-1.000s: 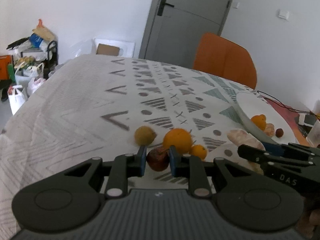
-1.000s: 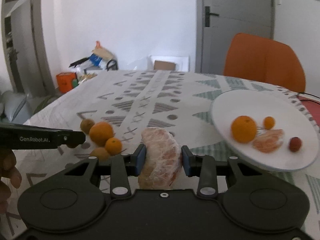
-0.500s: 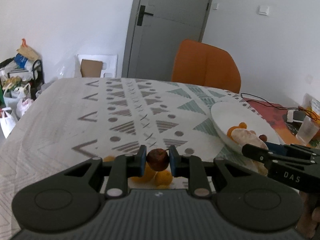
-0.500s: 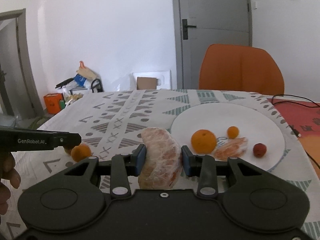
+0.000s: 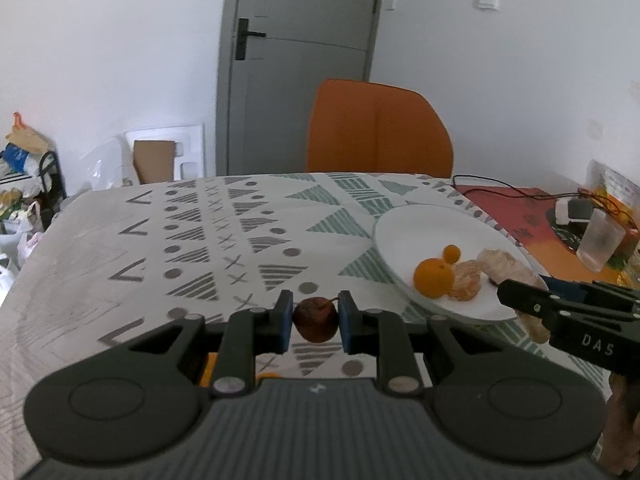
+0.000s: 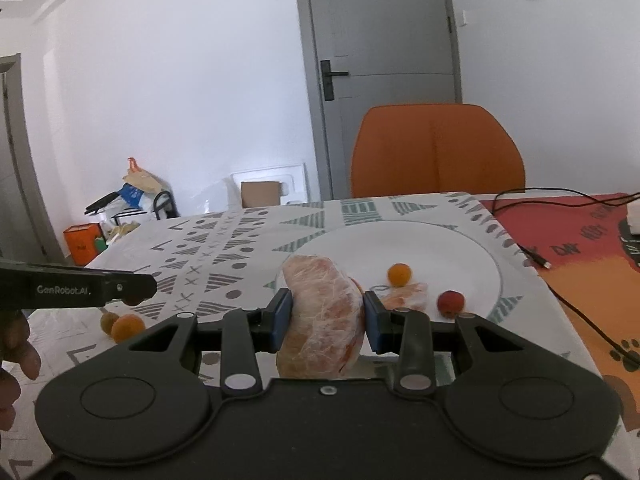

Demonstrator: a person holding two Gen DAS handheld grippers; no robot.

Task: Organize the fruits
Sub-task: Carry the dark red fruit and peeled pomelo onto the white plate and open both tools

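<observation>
My left gripper (image 5: 314, 320) is shut on a small dark red fruit (image 5: 315, 319) and holds it above the patterned tablecloth, left of the white plate (image 5: 424, 220). My right gripper (image 6: 325, 316) is shut on a large peeled citrus piece (image 6: 322, 316) at the plate's near rim (image 6: 420, 248). The plate holds an orange (image 5: 434, 278), a tiny orange fruit (image 6: 399, 274), a peeled segment (image 6: 404, 296) and a red fruit (image 6: 451, 302). Loose orange fruits (image 6: 127, 327) lie on the cloth to the left.
An orange chair (image 5: 380, 128) stands behind the table. A red mat with black cables (image 6: 568, 220) lies right of the plate. A clear glass (image 5: 600, 240) stands at the far right. Bags and boxes (image 5: 24, 168) crowd the floor at the left.
Both grippers have lifted their fruits and swung right toward the plate. The loose fruits have dropped out below the left gripper. The peeled piece now hangs over the plate's rim.
</observation>
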